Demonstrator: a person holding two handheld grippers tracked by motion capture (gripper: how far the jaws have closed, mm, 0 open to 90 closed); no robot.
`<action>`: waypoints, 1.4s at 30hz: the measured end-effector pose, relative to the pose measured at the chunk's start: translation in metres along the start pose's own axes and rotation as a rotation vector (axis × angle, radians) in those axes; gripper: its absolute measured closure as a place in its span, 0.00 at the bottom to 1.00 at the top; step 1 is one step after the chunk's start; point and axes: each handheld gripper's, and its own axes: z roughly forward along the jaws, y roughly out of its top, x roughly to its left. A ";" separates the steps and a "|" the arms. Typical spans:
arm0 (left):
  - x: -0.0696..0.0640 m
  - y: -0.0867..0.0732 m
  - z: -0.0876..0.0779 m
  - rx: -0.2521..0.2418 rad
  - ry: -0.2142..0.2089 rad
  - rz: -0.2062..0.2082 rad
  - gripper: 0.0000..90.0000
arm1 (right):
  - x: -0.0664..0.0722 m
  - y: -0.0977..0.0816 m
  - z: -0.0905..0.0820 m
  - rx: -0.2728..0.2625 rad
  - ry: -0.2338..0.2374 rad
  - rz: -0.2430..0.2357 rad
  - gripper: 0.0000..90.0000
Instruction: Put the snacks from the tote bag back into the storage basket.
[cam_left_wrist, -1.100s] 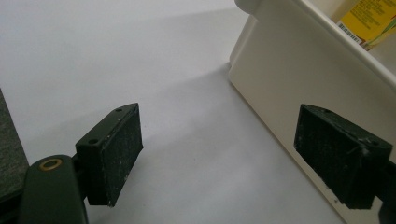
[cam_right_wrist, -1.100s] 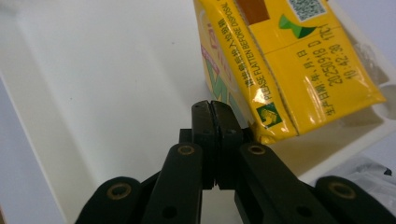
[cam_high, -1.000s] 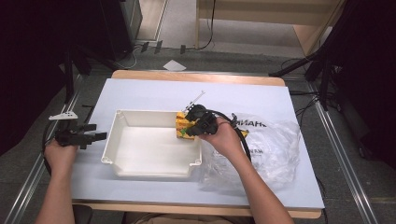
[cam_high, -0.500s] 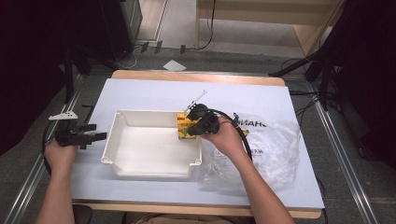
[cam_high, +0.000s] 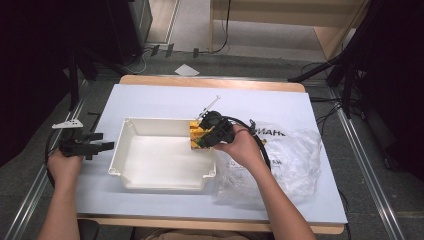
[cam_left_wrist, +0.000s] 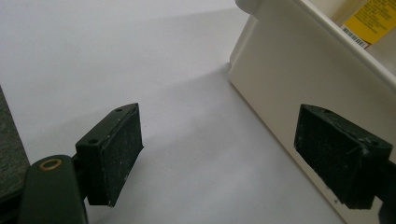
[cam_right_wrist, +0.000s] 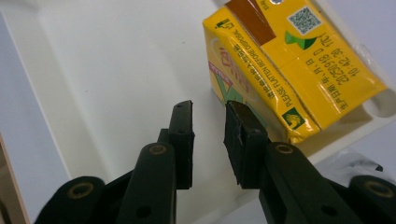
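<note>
Carton (cam_right_wrist: 299, 70) stands in the tray (cam_high: 150, 165) corner, just beyond my right gripper (cam_right_wrist: 209, 126), whose jaws are parted, empty. Placing looks done; next I'd withdraw. Left gripper (cam_left_wrist: 224, 154) idles, released.

White tray (cam_high: 131, 172) on a pale blue table (cam_high: 165, 102), yellow box (cam_high: 196, 134) in its right back corner, right gripper (cam_high: 210, 134) over the box, clear plastic bag (cam_high: 295, 160) beside the tray, left gripper (cam_high: 92, 147) near the tray's left side
</note>
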 end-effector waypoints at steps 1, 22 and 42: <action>0.000 0.000 0.000 0.001 -0.001 0.000 0.18 | 0.002 0.000 -0.002 -0.001 -0.001 -0.007 0.81; 0.000 0.000 0.000 0.002 -0.002 -0.002 0.18 | 0.008 0.000 -0.033 -0.056 0.027 -0.033 0.39; -0.001 0.000 0.001 0.006 -0.003 0.001 0.18 | -0.012 -0.018 -0.053 -0.102 0.015 -0.022 0.30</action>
